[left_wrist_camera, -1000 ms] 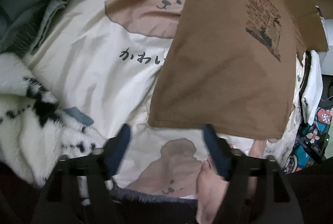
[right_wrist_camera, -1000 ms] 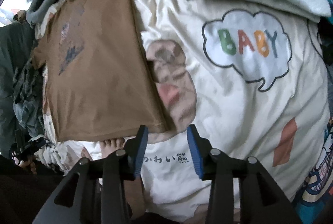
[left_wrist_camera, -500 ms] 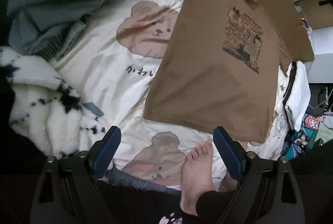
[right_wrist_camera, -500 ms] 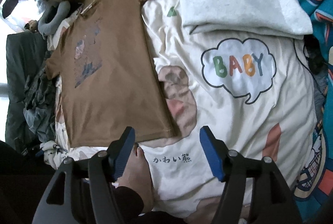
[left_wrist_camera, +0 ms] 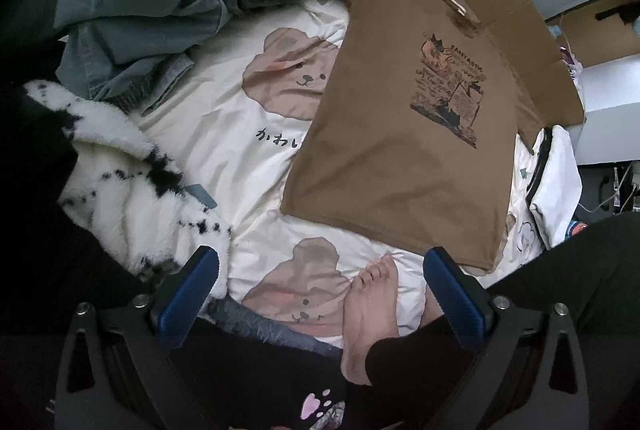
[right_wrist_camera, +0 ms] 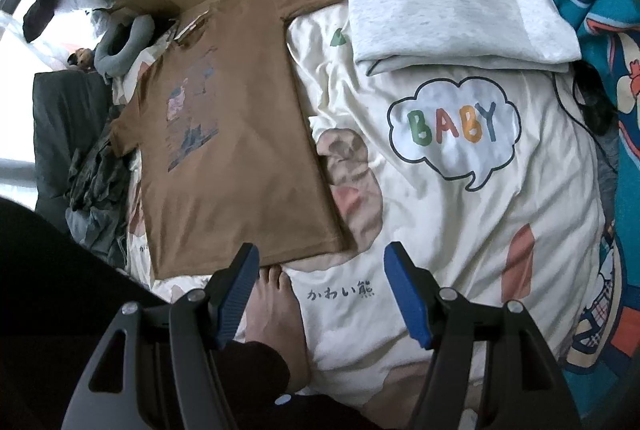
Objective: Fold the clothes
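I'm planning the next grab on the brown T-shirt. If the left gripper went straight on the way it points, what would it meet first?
Probably not the shirt: the left gripper, jaws opening and empty, aims at the cream bear-print duvet beside the person's bare foot, just short of the brown T-shirt hem. Depth is unclear.

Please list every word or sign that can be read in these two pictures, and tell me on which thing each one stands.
"BABY": coloured letters in a speech bubble on the cream duvet cover.
"かわい熊": black print on the same cover; the left wrist view shows only "かわい", the rest hidden under the brown T-shirt.
"FANTASTIC": probably the top line of the T-shirt's graphic; the lines below are too small to read.
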### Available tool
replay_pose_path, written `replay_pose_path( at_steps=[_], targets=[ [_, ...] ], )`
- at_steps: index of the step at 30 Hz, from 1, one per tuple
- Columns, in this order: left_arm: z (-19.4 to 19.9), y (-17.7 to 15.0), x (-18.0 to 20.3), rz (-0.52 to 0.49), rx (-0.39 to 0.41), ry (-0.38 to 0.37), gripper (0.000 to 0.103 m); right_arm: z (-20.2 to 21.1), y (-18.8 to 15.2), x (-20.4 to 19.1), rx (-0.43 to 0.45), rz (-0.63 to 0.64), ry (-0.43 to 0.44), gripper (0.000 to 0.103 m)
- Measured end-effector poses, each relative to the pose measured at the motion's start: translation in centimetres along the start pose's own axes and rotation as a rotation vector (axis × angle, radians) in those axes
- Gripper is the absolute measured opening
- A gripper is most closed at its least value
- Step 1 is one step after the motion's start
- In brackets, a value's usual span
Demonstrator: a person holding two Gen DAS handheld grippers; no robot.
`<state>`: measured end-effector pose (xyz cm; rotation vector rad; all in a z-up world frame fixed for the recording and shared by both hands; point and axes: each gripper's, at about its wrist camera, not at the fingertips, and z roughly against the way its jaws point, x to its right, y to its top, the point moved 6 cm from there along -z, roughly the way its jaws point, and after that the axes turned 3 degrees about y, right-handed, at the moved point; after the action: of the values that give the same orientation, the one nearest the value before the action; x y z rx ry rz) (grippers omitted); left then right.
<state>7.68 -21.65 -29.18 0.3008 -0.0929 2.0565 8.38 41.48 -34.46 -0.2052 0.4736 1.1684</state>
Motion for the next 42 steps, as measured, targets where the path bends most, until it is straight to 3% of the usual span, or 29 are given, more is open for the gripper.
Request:
replay_pose_path(
  at_steps=[5, 7, 9, 13, 29, 37, 42],
  targets=[
    [1.4, -1.1, 0.0, 0.014, 0.035, -0.021, 0.102, 1.3, -0.5, 0.1, 0.016, 0.008, 0.011, 0.063],
    [1.6, -1.4, -0.3, 0.024, 0.045, -0.019, 0.102, 2.0, -0.5, 0.1, 0.029, 0.012, 0.006, 0.081],
    [2.0, -1.5, -0.4, 0.041, 0.059, -0.025, 0.102, 2.7, -0.5, 0.1, 0.042, 0.014, 0.003, 0.092],
    [2.9, -1.4, -0.2, 0.038, 0.085, -0.036, 0.102, 3.9, -0.3, 0.3, 0.072, 0.011, -0.005, 0.101],
    [7.6, 0.0, 3.4, -0.056, 0.199, -0.051, 0.102, 7.8, 0.0, -2.2, 0.169, 0.077, 0.008, 0.102],
    [8.7, 2.5, 5.2, -0.091, 0.219, -0.056, 0.102, 9.5, 1.3, -3.1, 0.229, 0.085, 0.034, 0.102],
    [9.2, 4.4, 6.5, -0.097, 0.221, -0.108, 0.102, 9.7, 2.4, -3.5, 0.241, 0.091, 0.028, 0.102]
  ],
)
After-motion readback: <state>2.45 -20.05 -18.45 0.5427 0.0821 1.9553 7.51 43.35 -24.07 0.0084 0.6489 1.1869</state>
